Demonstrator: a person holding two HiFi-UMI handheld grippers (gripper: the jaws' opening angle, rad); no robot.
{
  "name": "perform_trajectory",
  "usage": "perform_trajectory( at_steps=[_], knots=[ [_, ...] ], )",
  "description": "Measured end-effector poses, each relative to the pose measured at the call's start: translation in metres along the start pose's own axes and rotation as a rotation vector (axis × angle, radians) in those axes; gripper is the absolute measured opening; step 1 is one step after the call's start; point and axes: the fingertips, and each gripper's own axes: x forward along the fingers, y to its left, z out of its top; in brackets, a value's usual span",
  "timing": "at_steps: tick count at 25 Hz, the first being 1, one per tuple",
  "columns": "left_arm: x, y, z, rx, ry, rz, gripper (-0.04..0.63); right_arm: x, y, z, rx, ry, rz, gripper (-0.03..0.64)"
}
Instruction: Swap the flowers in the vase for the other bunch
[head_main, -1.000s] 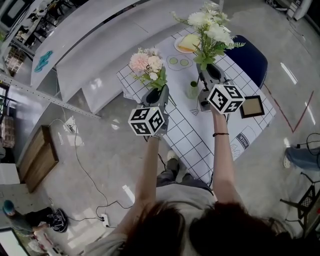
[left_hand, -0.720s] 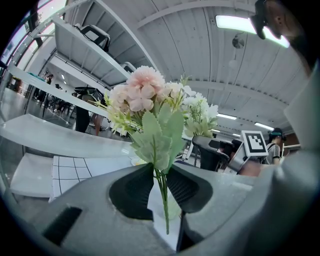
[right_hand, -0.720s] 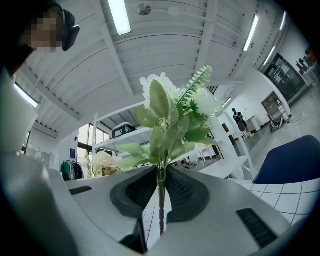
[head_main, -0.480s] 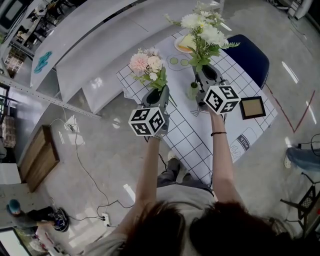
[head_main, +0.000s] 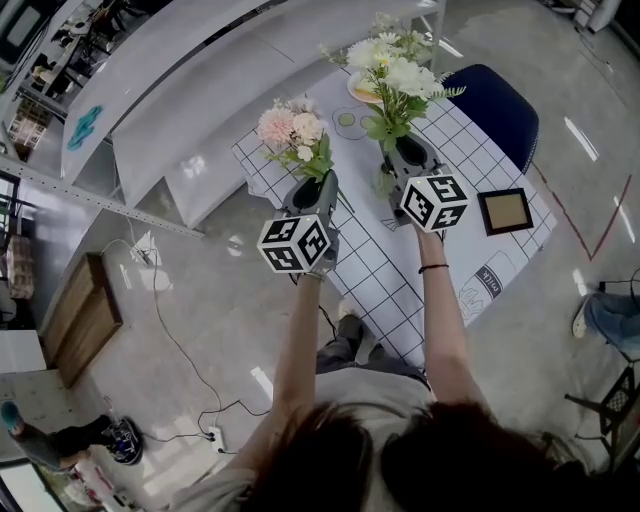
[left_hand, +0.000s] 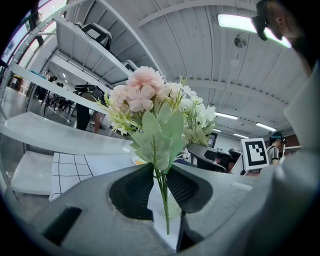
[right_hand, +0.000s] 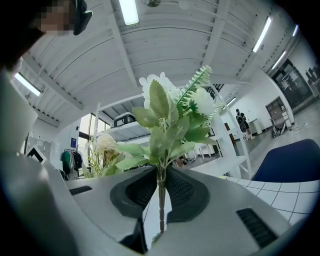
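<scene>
My left gripper (head_main: 318, 186) (left_hand: 161, 183) is shut on the stems of the pink flower bunch (head_main: 293, 129) (left_hand: 145, 94) and holds it upright off the table's left edge. Over the table, my right gripper (head_main: 401, 152) (right_hand: 161, 196) is shut on the stem of the white-and-green bunch (head_main: 389, 73) (right_hand: 170, 114), also upright. The small green glass vase (head_main: 385, 182) stands on the checked cloth just below and left of the right gripper, partly hidden by it. I cannot tell whether the white bunch's stem reaches the vase.
The checked tablecloth (head_main: 372, 270) also carries a plate with yellow food (head_main: 360, 89), a small dish of green slices (head_main: 348, 122), a brown picture frame (head_main: 503, 211) and a printed card (head_main: 487, 279). A blue chair (head_main: 492, 103) stands behind the table. Cables lie on the floor at the left.
My right gripper has sunk and drifted left with the white bunch, closer to the vase. The left gripper and the pink bunch have stayed put.
</scene>
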Motion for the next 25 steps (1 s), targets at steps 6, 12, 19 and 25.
perform_trajectory(
  at_steps=[6, 12, 19, 25],
  knots=[
    [-0.002, 0.000, -0.001, 0.002, 0.001, 0.001, 0.080, -0.003, 0.000, -0.007, 0.000, 0.009, -0.010, 0.052],
    [-0.003, 0.001, 0.000, -0.001, 0.002, 0.004, 0.080, -0.005, 0.001, -0.015, -0.003, 0.029, -0.018, 0.052],
    [-0.004, 0.003, -0.001, -0.002, 0.002, 0.009, 0.080, -0.009, 0.000, -0.024, -0.012, 0.041, -0.022, 0.052],
    [-0.004, 0.002, -0.001, -0.003, 0.000, 0.008, 0.080, -0.016, -0.003, -0.034, -0.021, 0.066, -0.034, 0.052]
  ],
)
